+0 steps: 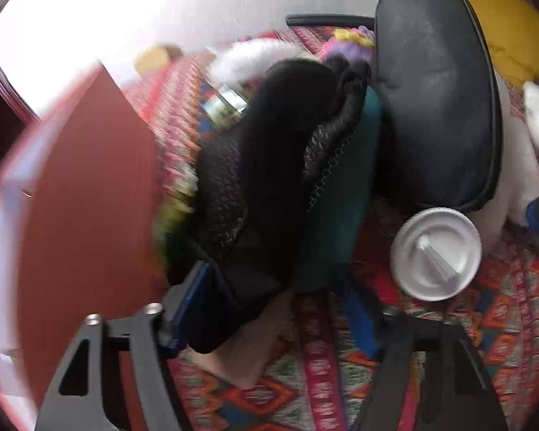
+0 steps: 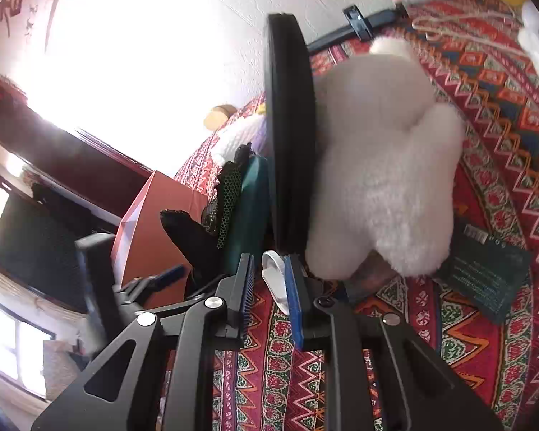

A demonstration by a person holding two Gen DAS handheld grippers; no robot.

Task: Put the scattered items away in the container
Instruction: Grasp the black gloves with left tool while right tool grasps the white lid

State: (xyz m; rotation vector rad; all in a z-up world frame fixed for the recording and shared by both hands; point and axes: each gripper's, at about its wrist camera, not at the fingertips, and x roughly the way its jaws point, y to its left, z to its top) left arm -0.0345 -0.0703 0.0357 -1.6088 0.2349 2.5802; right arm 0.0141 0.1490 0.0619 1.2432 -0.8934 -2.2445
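Two tongs work over a patterned bedspread [image 2: 485, 115], each closed on an item.
Nearest, the right tongs [image 2: 267, 287] pinch the rim of a white screw lid [image 2: 275, 276]; the left tongs [image 1: 266, 309] press on the cuff of a black mesh glove [image 1: 269, 165], whose fingers reach away. Just beyond stand a teal case [image 1: 345, 194] and a black pad [image 1: 434, 100] on edge, a white plush toy [image 2: 381, 179] against it. An orange paper bag [image 1: 86, 208] stands left.
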